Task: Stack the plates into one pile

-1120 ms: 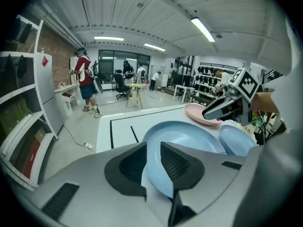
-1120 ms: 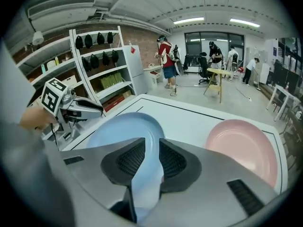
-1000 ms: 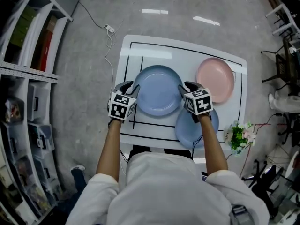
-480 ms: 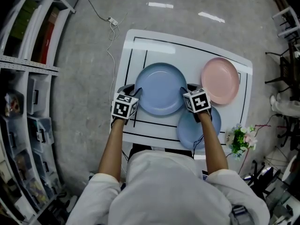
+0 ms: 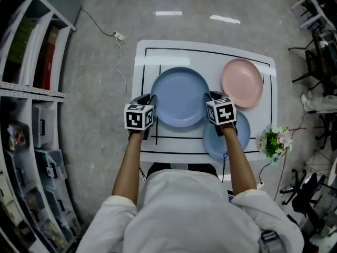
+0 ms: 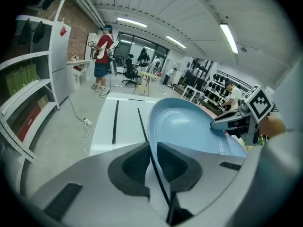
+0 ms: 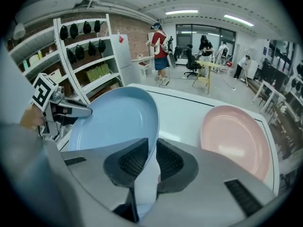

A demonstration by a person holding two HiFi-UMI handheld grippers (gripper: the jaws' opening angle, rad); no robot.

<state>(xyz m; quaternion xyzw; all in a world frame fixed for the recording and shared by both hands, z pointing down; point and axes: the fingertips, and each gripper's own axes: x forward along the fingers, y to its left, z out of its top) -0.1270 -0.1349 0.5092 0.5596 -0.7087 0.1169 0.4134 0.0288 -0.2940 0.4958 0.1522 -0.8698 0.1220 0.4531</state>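
A large blue plate (image 5: 180, 96) lies in the middle of the white table (image 5: 158, 51). My left gripper (image 5: 148, 101) has the plate's left rim between its pads, and its jaws are closing on it. My right gripper (image 5: 211, 97) has the right rim in the same way, jaws closing. In the left gripper view the rim of the large blue plate (image 6: 189, 126) runs into the left gripper (image 6: 152, 145). In the right gripper view the large blue plate (image 7: 113, 122) sits in the right gripper (image 7: 152, 143). A pink plate (image 5: 241, 83) (image 7: 234, 136) lies at the far right. A smaller blue plate (image 5: 231, 141) lies near the front edge, partly under my right arm.
Storage shelves (image 5: 26, 88) stand along the left. A potted plant with flowers (image 5: 274, 144) stands off the table's right front corner. A cable (image 5: 118, 36) trails on the floor by the far left corner. People stand far back in the room (image 7: 158, 44).
Both grippers have drawn their jaws in onto the large blue plate's rim, one on each side. The plate itself has hardly shifted on the table.
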